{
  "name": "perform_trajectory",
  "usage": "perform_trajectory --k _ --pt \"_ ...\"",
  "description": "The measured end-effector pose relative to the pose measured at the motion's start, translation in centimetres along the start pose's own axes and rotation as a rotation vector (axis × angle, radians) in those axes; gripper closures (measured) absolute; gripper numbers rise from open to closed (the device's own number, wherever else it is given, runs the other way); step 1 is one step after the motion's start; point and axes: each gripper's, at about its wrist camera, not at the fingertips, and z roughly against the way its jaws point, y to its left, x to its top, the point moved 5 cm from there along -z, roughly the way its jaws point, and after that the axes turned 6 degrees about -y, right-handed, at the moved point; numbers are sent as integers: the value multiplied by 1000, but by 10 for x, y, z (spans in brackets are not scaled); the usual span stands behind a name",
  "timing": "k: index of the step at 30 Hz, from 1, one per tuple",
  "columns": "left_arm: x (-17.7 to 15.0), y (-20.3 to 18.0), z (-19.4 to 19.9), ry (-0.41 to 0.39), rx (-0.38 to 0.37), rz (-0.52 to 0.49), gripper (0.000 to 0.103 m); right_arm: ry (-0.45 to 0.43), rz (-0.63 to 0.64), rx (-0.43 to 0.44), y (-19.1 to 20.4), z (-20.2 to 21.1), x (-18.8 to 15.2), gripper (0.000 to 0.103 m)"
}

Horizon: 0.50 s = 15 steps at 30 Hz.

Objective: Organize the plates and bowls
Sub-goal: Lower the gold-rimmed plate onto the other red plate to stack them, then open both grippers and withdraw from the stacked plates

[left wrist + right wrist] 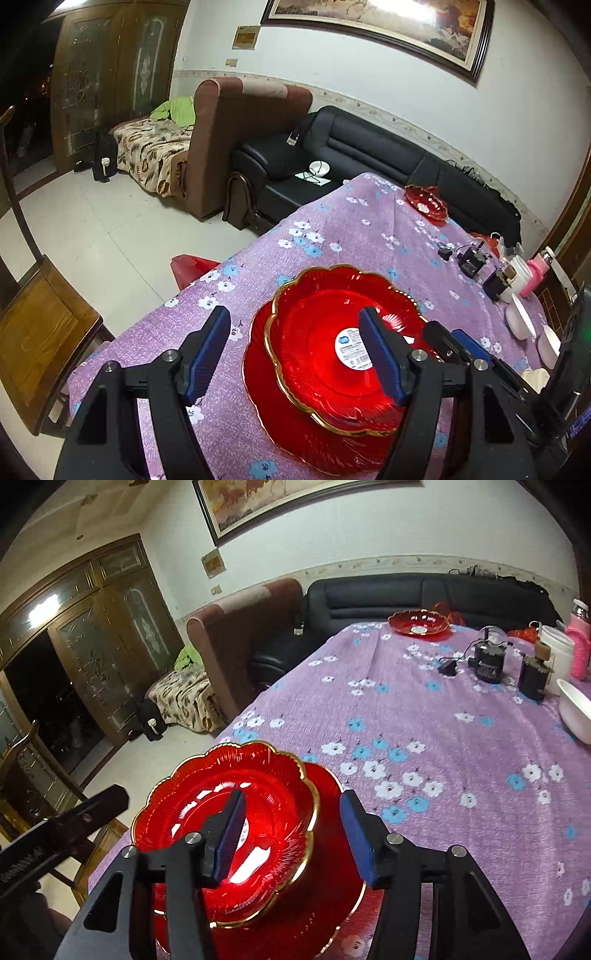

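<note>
resting on the near-left corner of the table (443, 738), right by its left edge: a red scalloped bowl with a gold rim (332, 339), nested on a wider red plate (295, 439), white label showing at the bowl's centre. hovering over that stack, the left gripper (295, 350), jaws spread wide, one blue pad out over the purple floral cloth (332, 229), the other over the bowl's middle, nothing pinched between them. coming in from the other side, the right gripper (291, 838), also parted, one pad above the bowl's inside, the other just past the rim over the plate's edge, rim in the gap but no pad pressing on it. sitting alone at the far edge of the table, a second red bowl (419, 622), well apart from the stack. clustered along the right edge: black chargers (487, 664), a white cup (557, 657), a pink bottle (580, 642), white bowls (521, 317). beyond the table, a black sofa (351, 147) and a brown armchair (229, 129).
</note>
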Motion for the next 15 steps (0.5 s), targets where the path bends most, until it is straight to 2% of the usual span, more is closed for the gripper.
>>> perform_trajectory --k 6,15 --pt "-1 -4 14 -17 -21 15 31 -28 -22 -3 -10 18 1 45" --pt "-9 -29 35 -36 -75 -26 26 -69 -53 -30 -35 46 1 41"
